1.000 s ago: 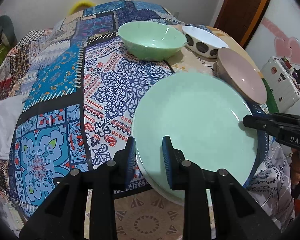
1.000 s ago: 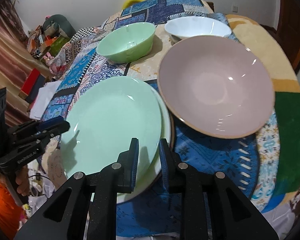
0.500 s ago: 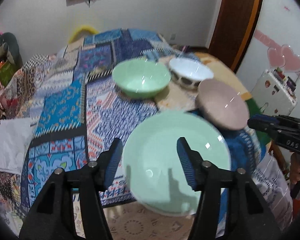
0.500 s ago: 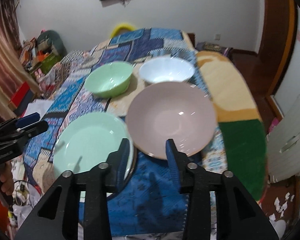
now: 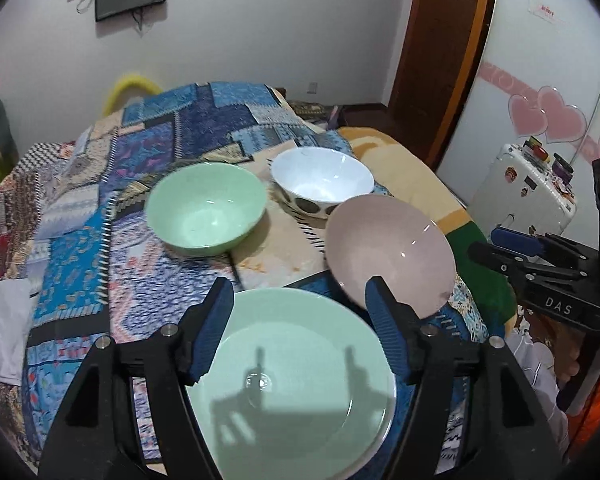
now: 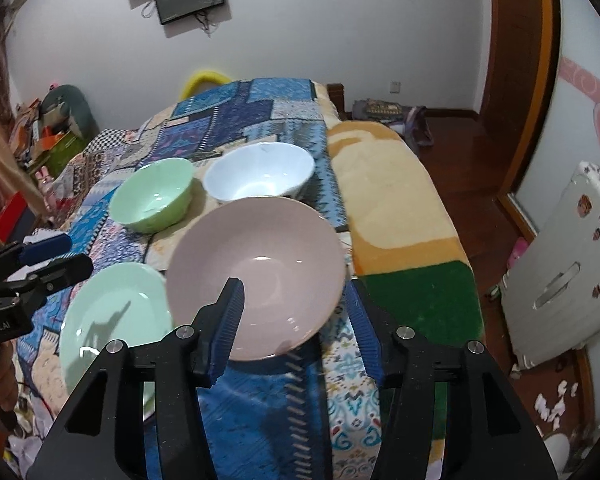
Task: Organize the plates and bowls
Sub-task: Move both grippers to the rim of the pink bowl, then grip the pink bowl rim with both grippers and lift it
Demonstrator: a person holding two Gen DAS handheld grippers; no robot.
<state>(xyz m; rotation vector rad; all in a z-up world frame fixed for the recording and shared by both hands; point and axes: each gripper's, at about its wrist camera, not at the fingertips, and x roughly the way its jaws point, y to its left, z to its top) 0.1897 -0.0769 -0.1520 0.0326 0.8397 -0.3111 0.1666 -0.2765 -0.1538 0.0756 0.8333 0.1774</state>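
Now, L gripper (image 5: 300, 312) jaws spread above green plate (image 5: 296, 384) at bed's near edge, R gripper (image 6: 294, 316) spread w/ nothing held, over pink bowl (image 6: 256, 280) just beside.

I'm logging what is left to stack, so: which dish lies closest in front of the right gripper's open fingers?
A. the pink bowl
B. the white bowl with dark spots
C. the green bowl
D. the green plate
A: in the right wrist view the pink bowl sits just beyond the open right gripper, with the green plate off to its left.
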